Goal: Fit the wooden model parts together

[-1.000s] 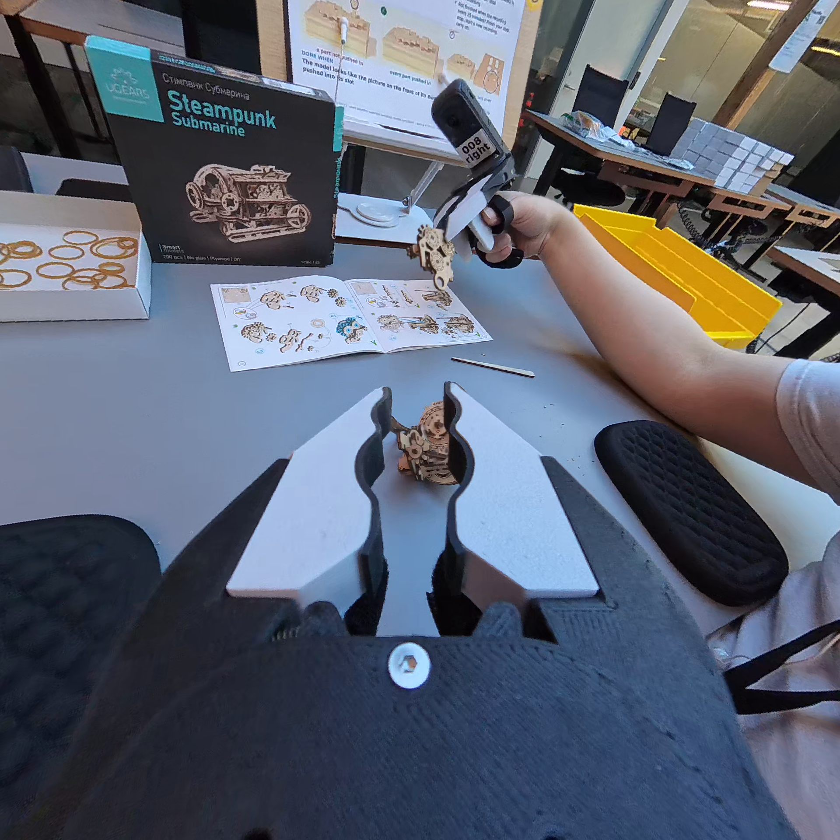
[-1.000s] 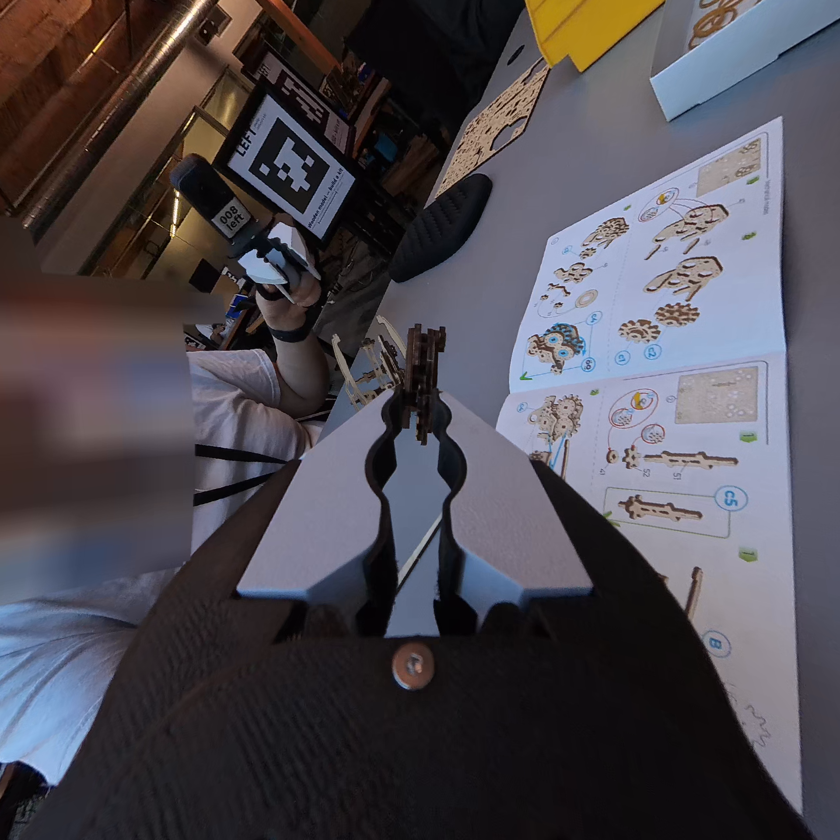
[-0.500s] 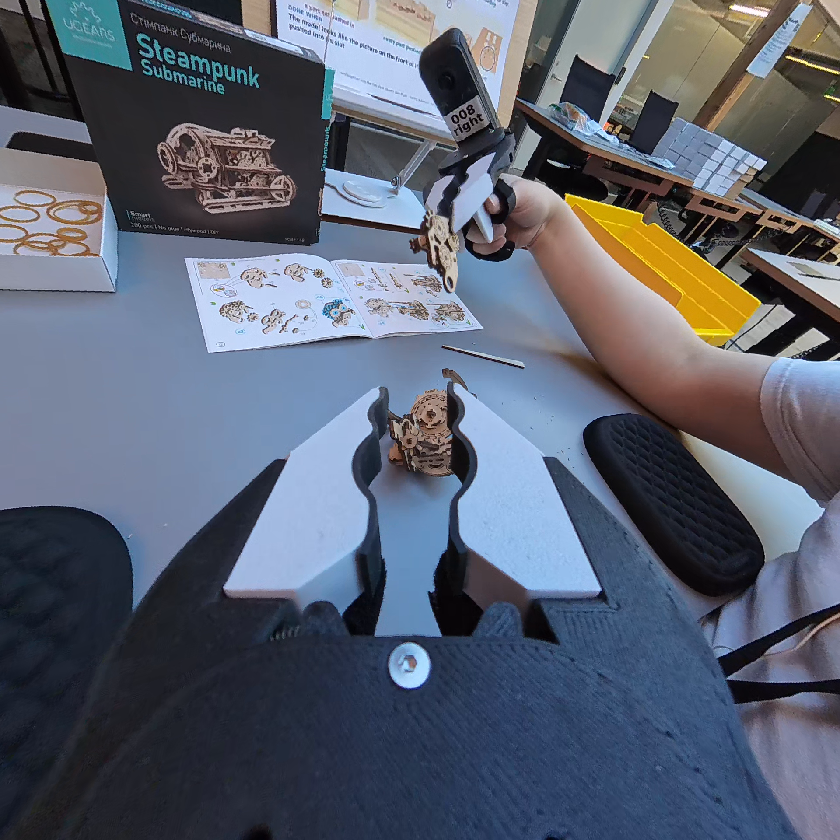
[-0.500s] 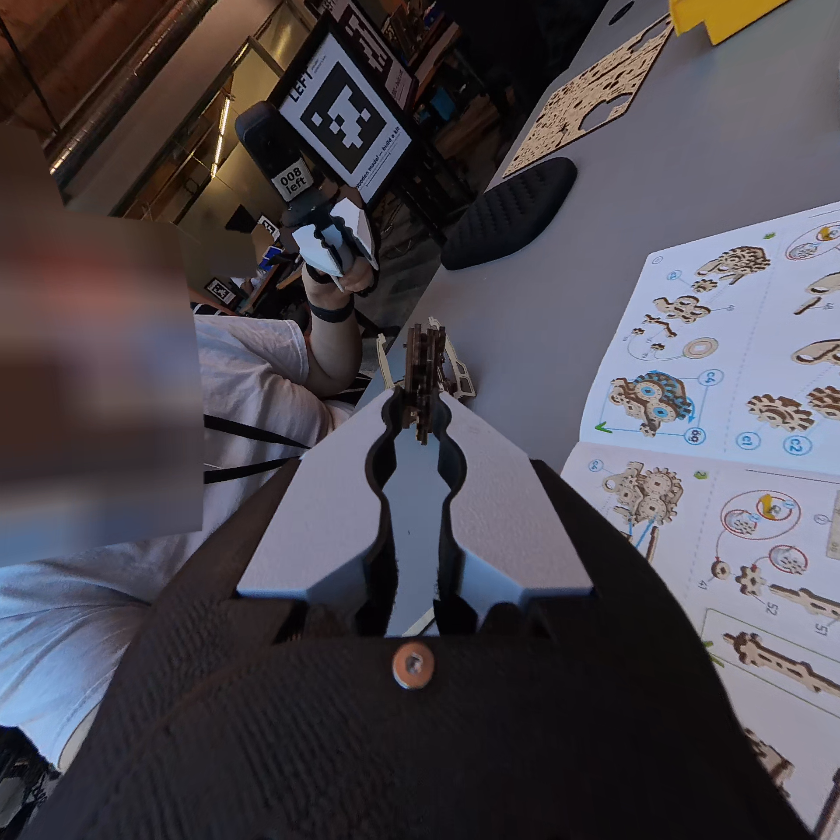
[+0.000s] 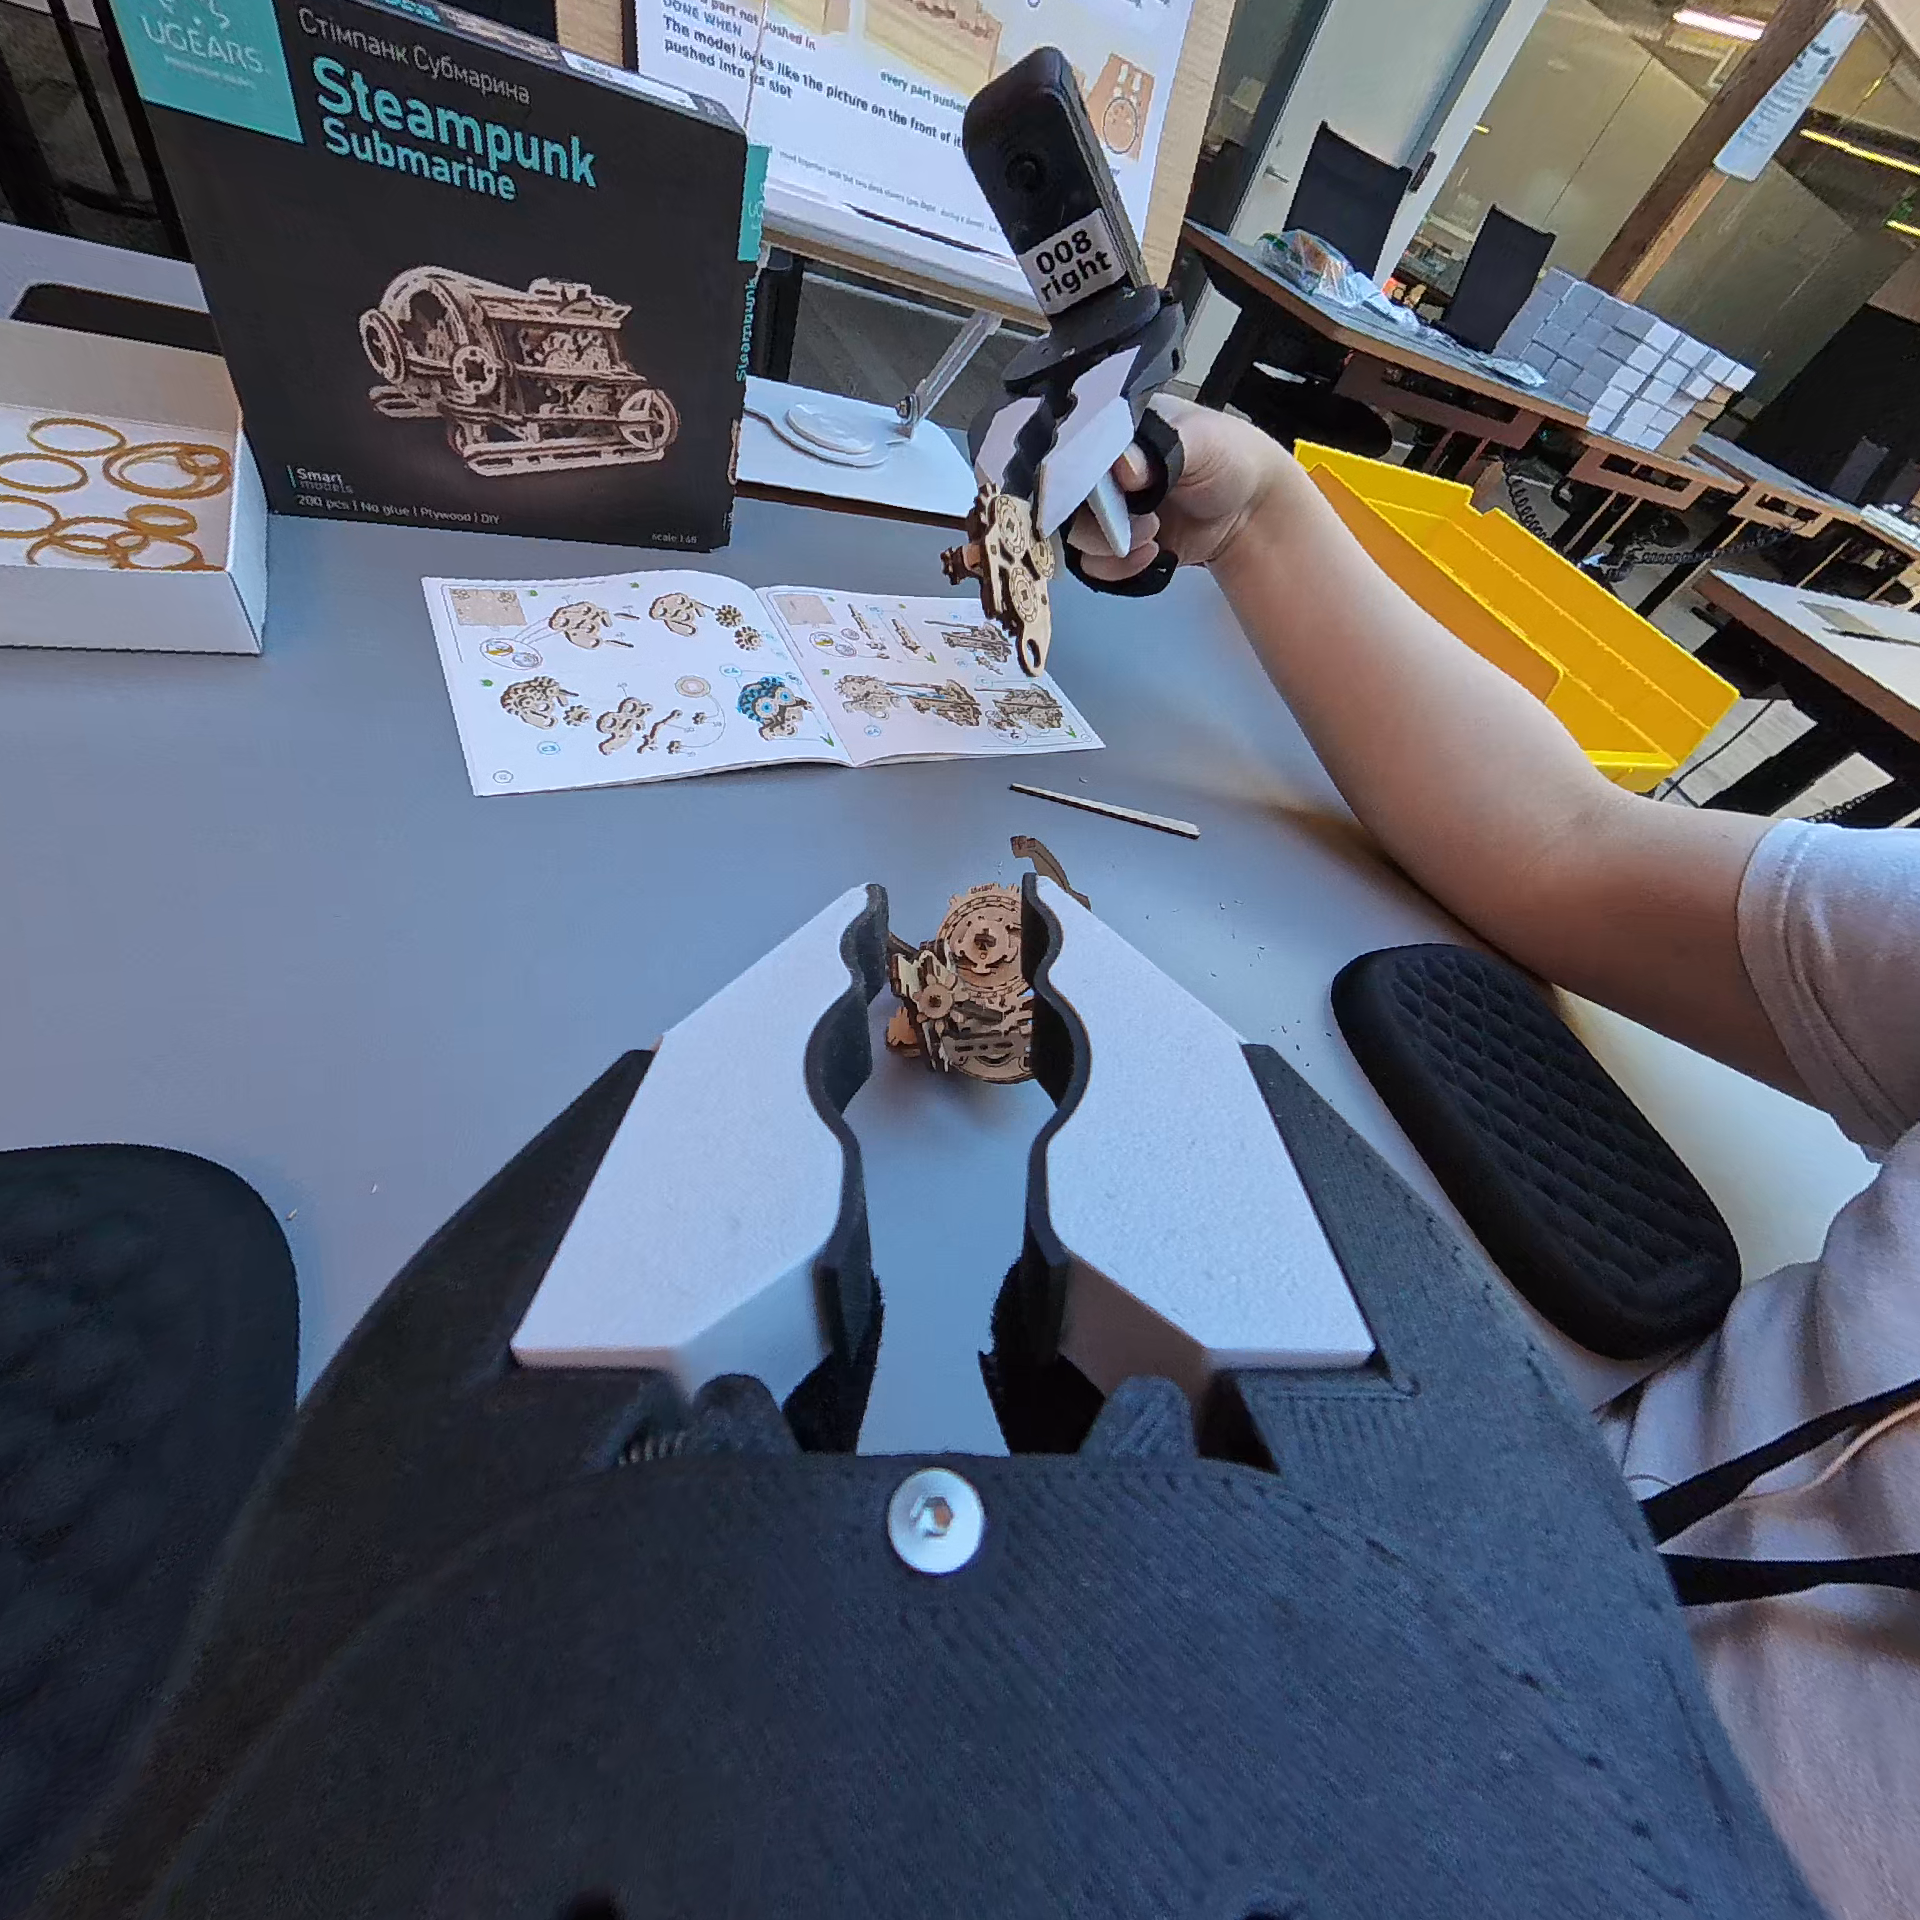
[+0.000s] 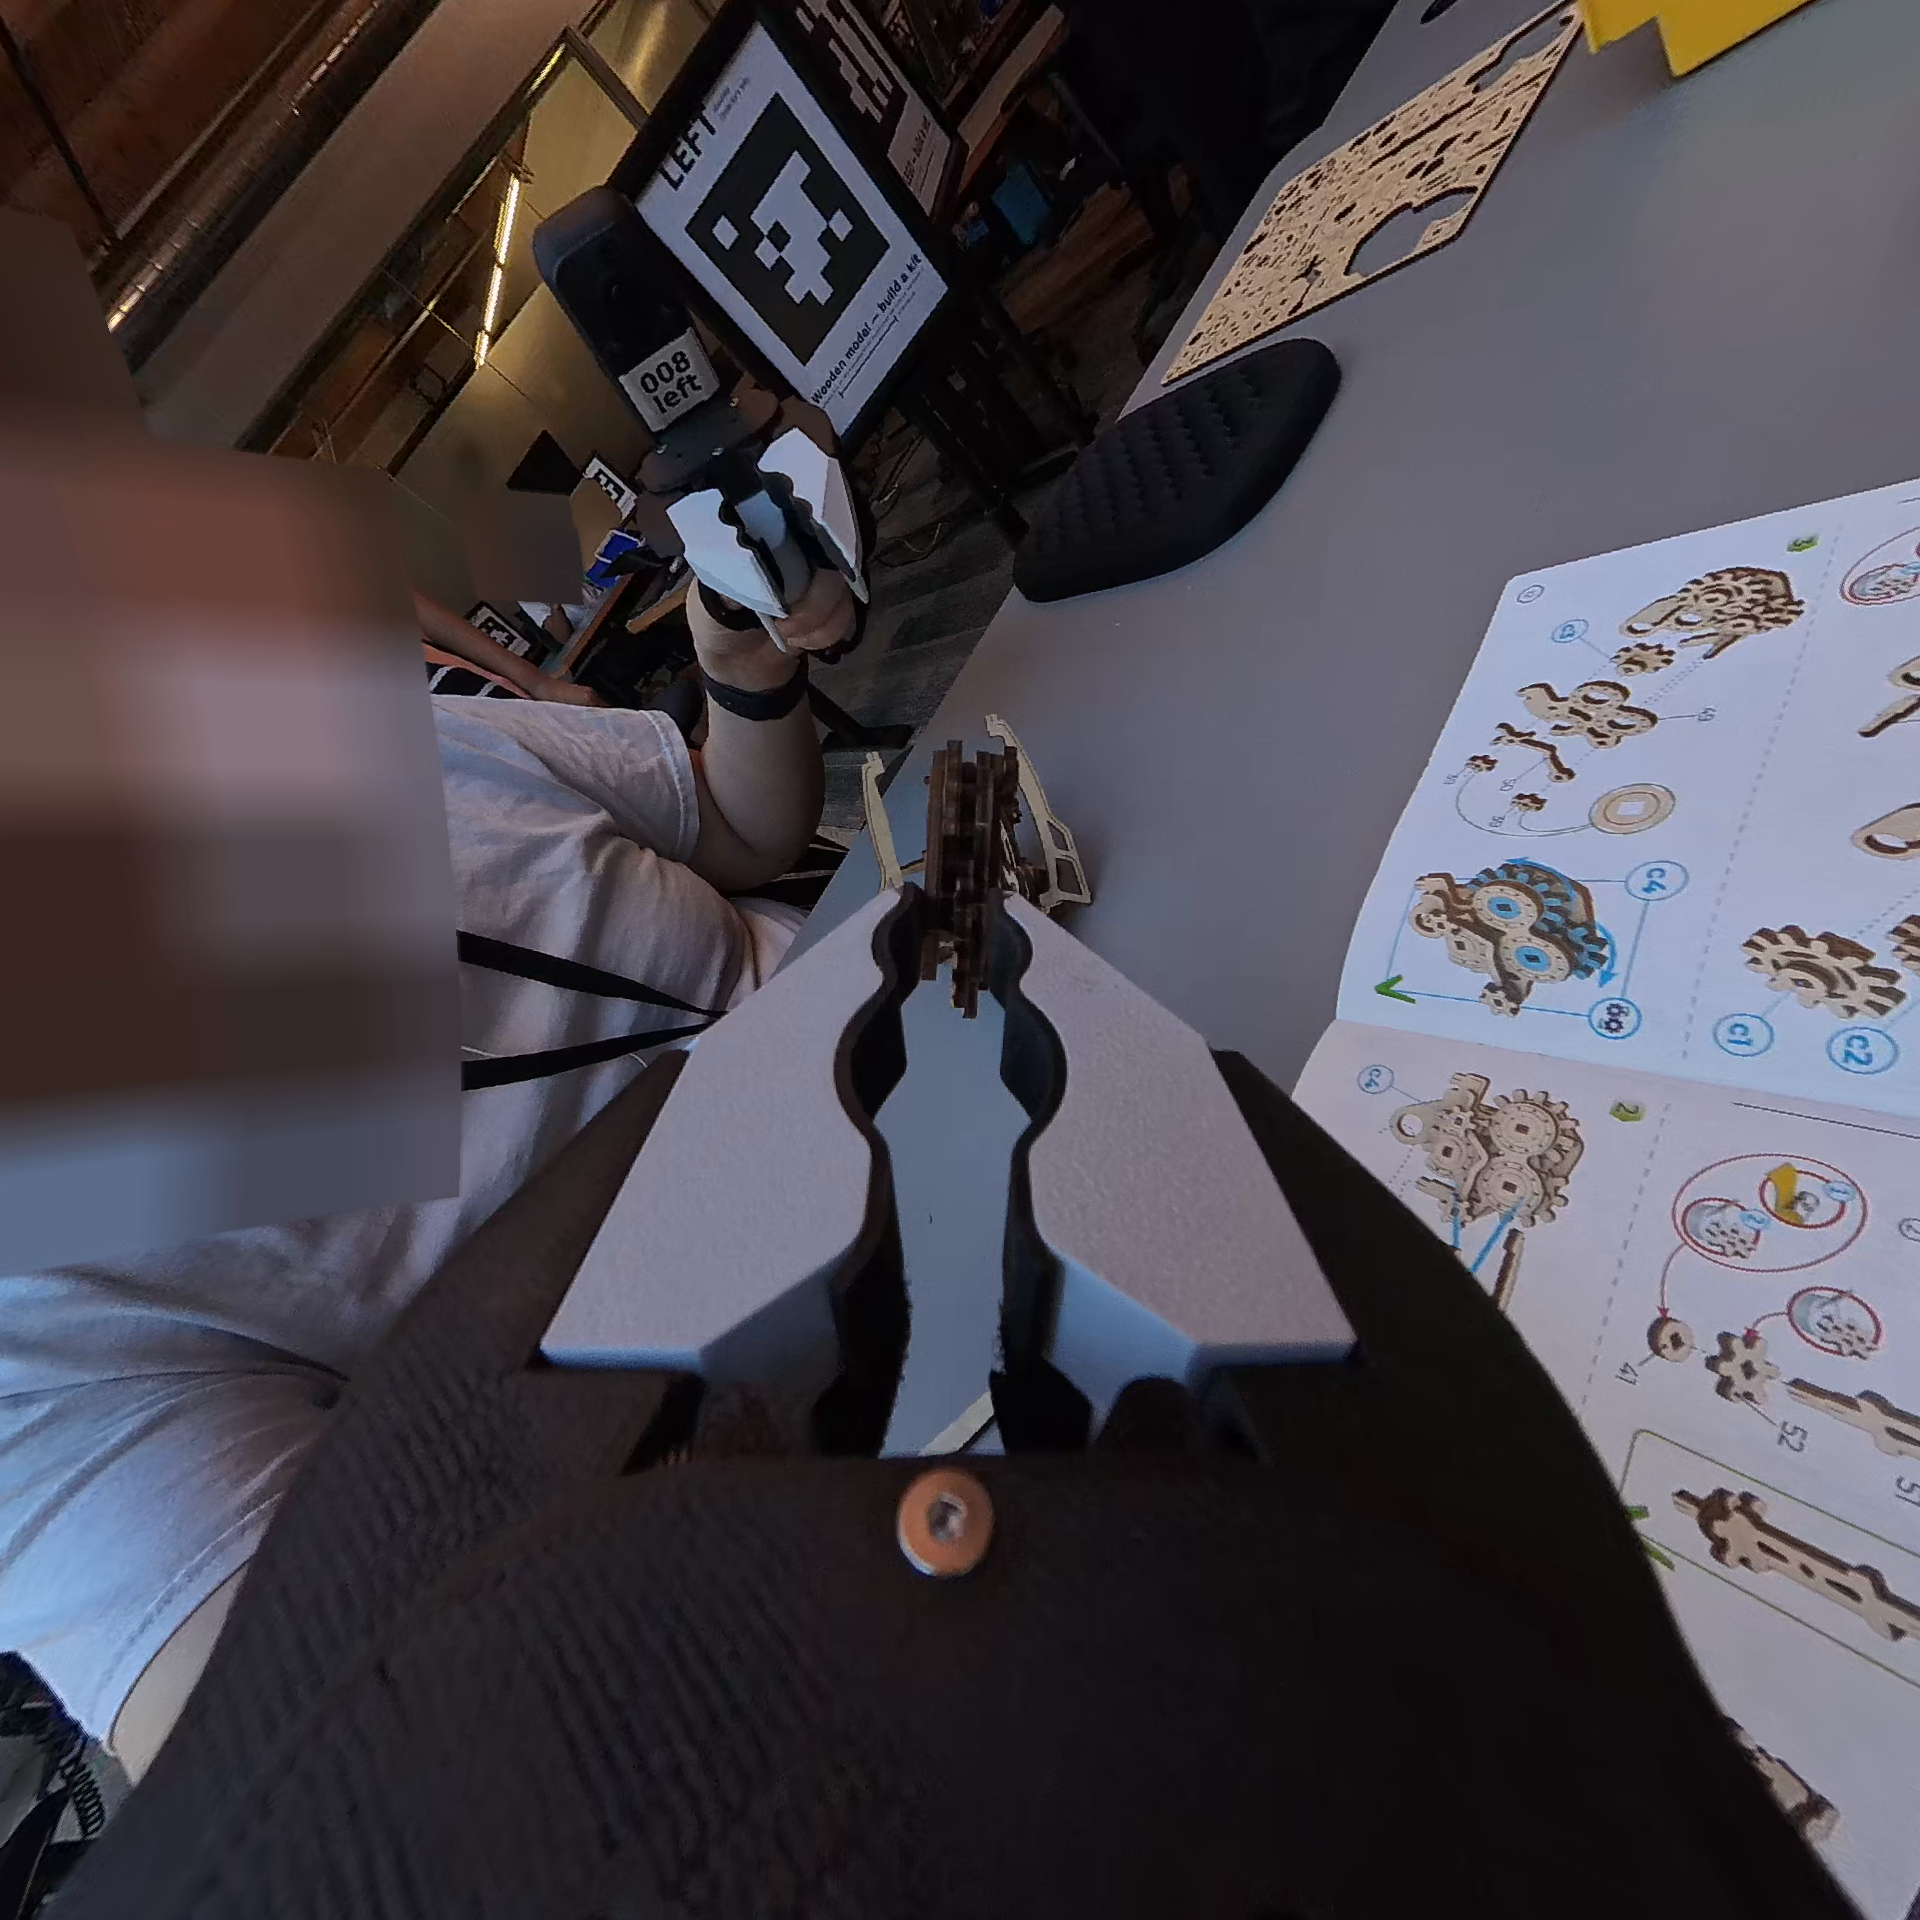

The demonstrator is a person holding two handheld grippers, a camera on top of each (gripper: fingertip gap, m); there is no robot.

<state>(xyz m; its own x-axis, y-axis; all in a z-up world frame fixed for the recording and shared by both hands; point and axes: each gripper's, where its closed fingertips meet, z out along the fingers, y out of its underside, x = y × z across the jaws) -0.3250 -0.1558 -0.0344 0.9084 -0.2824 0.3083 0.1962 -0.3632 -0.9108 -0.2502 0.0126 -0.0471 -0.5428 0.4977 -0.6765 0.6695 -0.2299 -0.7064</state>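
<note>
A small wooden gear assembly point(image 5: 966, 1003) stands on the grey table point(image 5: 416, 935). My left gripper point(image 5: 954, 902) is open and empty, and the assembly shows just beyond and between its fingertips. In the right wrist view the left gripper point(image 6: 769, 540) is held in the air, open. My right gripper point(image 6: 961, 920) is shut on a flat wooden gear part point(image 6: 966, 831), seen edge-on. In the left wrist view the right gripper point(image 5: 1023, 488) holds that part point(image 5: 1008, 566) well above the table, beyond the assembly.
An open instruction booklet point(image 5: 665, 675) lies behind the assembly, with a thin wooden stick point(image 5: 1101, 810) next to it. The black kit box point(image 5: 457, 281), a white tray of rubber bands point(image 5: 135, 582) and a yellow bin point(image 5: 1507, 613) stand farther back. Black pads point(image 5: 1527, 1143) flank the work spot. A plywood sheet point(image 6: 1351, 197) lies beyond. The grippers' ends are close to 20 cm from one another.
My left gripper has moved forward and closer to the assembly on the table, staying open. My right gripper has turned more toward the left gripper, still holding the gear part.
</note>
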